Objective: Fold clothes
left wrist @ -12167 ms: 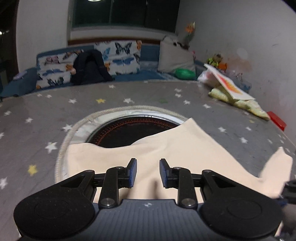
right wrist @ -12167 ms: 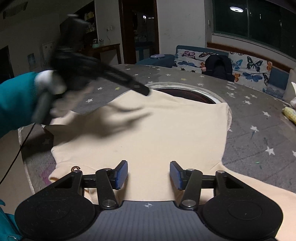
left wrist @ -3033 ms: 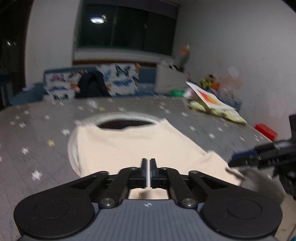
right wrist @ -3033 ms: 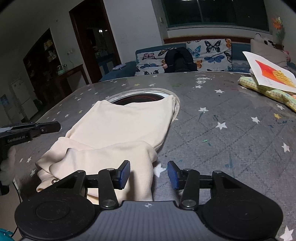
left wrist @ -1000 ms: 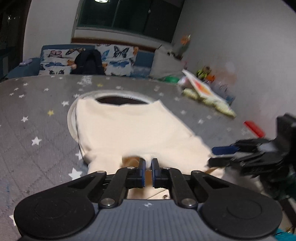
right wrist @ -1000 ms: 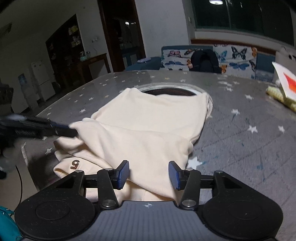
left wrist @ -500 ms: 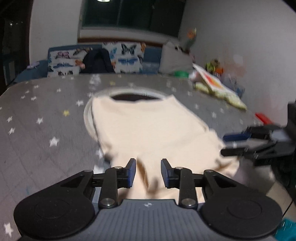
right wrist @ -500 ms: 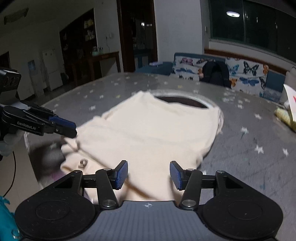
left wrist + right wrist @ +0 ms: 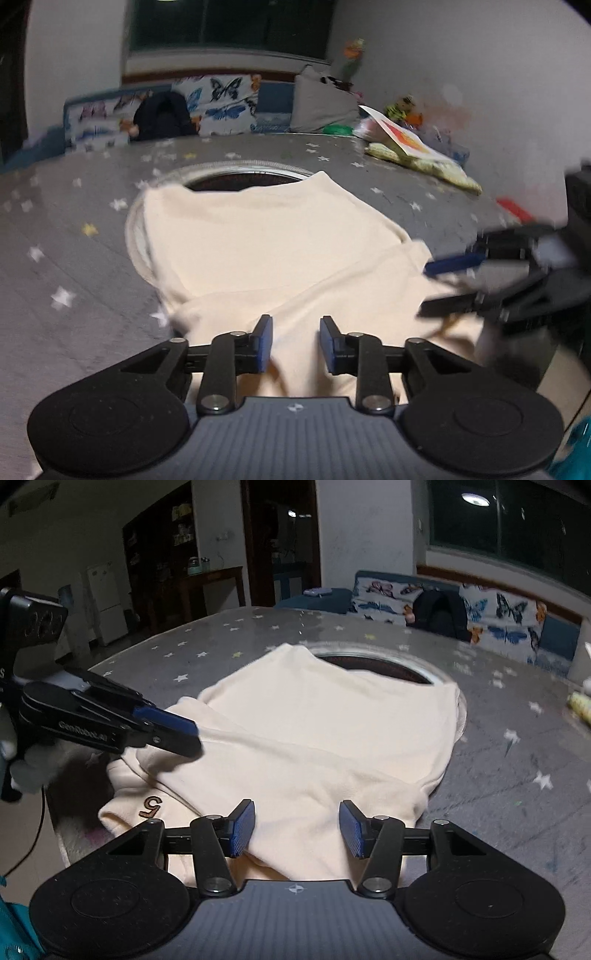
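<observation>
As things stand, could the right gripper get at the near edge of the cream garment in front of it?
Probably yes. The right gripper hangs open just over the near fold of the cream garment, nothing lying between. The left gripper is off to the side at the sleeve fold, clear of that path.

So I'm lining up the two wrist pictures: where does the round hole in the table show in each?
Left wrist view: the round hole sits above centre, just beyond the far edge of the cream top.
Right wrist view: the hole sits right of centre in the upper half, again behind the top's far edge.
Shared landmark: the butterfly cushions behind the table.
</observation>
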A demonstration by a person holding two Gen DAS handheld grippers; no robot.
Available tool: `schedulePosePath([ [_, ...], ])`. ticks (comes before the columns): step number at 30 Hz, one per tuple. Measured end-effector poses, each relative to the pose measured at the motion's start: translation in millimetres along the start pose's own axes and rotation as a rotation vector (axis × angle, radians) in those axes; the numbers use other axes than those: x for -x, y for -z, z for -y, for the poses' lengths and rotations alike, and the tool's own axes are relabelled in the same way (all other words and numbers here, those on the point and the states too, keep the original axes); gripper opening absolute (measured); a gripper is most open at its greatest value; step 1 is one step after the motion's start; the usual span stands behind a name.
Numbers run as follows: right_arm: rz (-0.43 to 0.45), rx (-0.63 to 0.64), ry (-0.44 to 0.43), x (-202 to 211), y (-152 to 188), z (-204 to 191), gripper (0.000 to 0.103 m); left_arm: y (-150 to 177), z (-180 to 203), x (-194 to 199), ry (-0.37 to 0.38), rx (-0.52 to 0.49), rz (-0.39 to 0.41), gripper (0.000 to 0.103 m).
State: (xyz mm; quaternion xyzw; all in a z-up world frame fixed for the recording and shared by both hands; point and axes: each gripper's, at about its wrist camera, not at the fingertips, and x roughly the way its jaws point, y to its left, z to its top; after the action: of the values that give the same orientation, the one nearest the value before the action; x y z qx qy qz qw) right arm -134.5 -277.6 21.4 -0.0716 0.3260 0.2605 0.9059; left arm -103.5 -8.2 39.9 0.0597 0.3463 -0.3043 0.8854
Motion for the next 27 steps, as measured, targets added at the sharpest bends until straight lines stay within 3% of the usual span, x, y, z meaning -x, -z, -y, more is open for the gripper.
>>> schedulePosePath([
  [7,-0.055,0.192,0.016,33.1,11.4,-16.4,0.058,38.2,28.8,50.6,-0.031,-0.283,-0.023,0.041],
  [10,-0.086,0.281,0.016,41.6,22.9,-27.4,0.060,53.0,46.2,57.2,-0.030,-0.394,0.003,0.048],
  [15,-0.095,0.418,0.022,41.3,37.2,-47.2,0.066,62.0,66.1,39.1,-0.031,-0.496,0.022,0.048],
  [16,-0.088,0.435,0.023,40.6,38.3,-49.9,0.067,64.1,69.9,34.9,-0.035,-0.520,0.026,0.043],
  [17,-0.078,0.444,0.022,39.8,38.1,-51.3,0.067,64.8,71.6,31.9,-0.040,-0.531,0.032,0.030],
  [20,-0.056,0.462,0.018,36.7,36.7,-53.3,0.068,60.7,70.2,30.3,-0.020,-0.502,0.060,0.011],
  [27,-0.035,0.485,-0.015,28.5,29.8,-50.8,0.068,31.3,46.7,29.7,0.015,-0.343,0.115,0.008],
])
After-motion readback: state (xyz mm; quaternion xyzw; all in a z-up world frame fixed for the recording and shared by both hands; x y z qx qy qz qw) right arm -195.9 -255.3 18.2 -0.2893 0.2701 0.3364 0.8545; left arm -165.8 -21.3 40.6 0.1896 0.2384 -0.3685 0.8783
